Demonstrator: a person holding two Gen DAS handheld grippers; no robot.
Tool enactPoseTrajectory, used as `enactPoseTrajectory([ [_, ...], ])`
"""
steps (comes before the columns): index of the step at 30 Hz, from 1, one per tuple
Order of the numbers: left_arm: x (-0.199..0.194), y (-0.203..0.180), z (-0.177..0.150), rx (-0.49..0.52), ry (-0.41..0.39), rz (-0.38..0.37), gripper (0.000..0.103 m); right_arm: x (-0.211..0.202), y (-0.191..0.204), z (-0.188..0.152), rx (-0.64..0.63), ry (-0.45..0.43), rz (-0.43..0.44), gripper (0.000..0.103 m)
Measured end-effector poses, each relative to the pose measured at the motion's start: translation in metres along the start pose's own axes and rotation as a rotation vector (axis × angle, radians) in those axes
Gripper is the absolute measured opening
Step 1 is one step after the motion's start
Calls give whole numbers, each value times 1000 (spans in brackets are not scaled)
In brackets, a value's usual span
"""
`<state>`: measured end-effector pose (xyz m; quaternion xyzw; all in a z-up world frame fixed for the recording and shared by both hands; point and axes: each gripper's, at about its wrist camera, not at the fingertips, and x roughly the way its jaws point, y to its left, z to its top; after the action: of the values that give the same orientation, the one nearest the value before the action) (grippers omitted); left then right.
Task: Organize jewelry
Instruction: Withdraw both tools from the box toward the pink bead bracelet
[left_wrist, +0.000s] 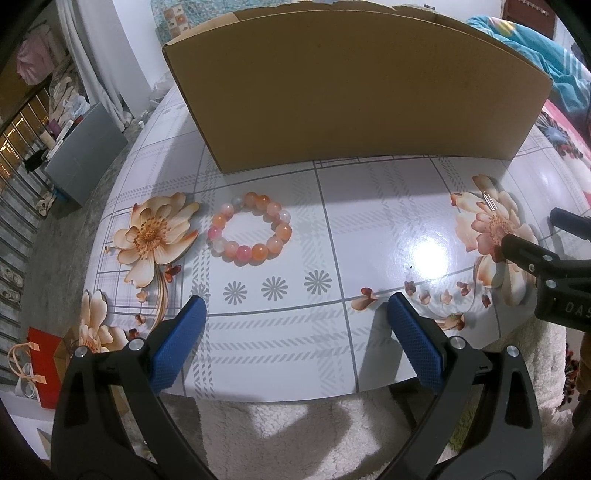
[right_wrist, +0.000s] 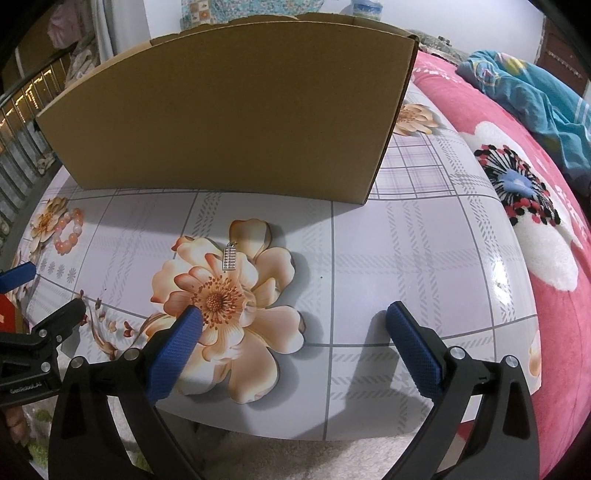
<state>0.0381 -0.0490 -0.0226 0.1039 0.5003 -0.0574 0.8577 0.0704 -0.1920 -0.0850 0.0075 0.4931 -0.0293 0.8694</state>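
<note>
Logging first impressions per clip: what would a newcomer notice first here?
A big cardboard box stands at the back of the flowered table. A pink bead bracelet lies before it on the left, and a small silver pendant on a printed flower at right. Both grippers hover open.

Both tongs, left and right, have black plastic frames, silver screws and blue textured pads.

I see a bright room. Light glares white on the shiny table. The box casts a shadow, and edges bend.
</note>
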Motion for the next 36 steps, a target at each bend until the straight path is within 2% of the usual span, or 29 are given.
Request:
enactPoseTrajectory([
  [22,-1,0,0,-3,-1,-5,95,0,1,0,-1,0,1,96],
  [27,-1,-2,-1,29,-21,-2,96,0,1,-1,1,-4,1,96],
  [33,1,7,-2,97,-70,-95,96,1,1,0,0,-2,0,96],
  [36,-4,14,-4,104,-134,-133,96,0,1,0,1,-4,1,96],
])
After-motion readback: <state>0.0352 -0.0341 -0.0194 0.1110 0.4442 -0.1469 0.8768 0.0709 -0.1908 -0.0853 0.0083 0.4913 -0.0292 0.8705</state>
